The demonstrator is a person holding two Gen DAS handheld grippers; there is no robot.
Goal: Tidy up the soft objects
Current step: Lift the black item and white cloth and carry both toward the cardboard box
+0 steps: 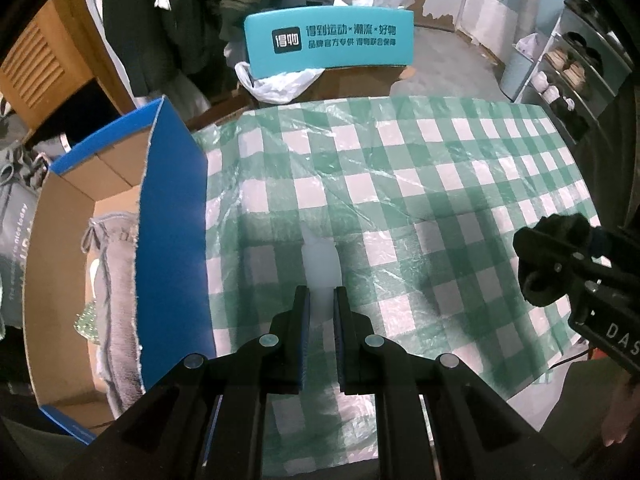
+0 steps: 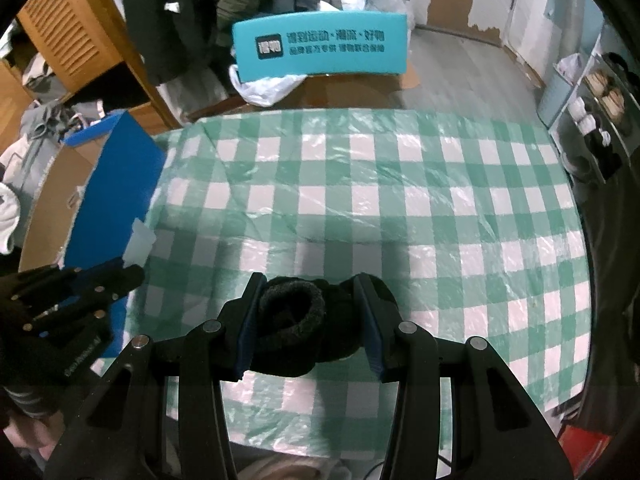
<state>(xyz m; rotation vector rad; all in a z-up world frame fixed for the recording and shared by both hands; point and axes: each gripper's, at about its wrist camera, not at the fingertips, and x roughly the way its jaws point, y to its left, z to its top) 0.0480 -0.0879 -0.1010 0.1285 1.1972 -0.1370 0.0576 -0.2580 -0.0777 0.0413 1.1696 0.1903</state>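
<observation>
Two grippers were busy here, each with something soft. The left gripper (image 1: 320, 300) had its jaws nearly closed, pinching a pale whitish, translucent soft item (image 1: 320, 264) that stuck out forward past the fingertips, over the green-and-white checked tablecloth under clear plastic sheeting (image 1: 420, 184). Honestly couldn't tell what that pale thing was, too blurry. From the right wrist view the same item (image 2: 140, 246) showed as a light patch just ahead of the left gripper (image 2: 120, 276), right by the blue wall of the box.

The right gripper (image 2: 308, 300) had its jaws fairly wide apart, but they were pressed on both sides of a bundled black knitted sock (image 2: 316, 320) with a ribbed cuff facing the camera, so it was gripped, held over the near part of the table. In the left view that black bundle (image 1: 548, 256) sat at the right edge, in the right gripper (image 1: 560, 264), well apart from the pale item.

Left of the table stood an open cardboard box with blue outer walls (image 1: 172, 216), touching the table edge as far as I could tell. Inside lay a folded grey fleecy cloth (image 1: 116, 280). Behind the table was a teal printed carton (image 1: 328, 42) with a white plastic bag (image 1: 276, 86) in front of it.
</observation>
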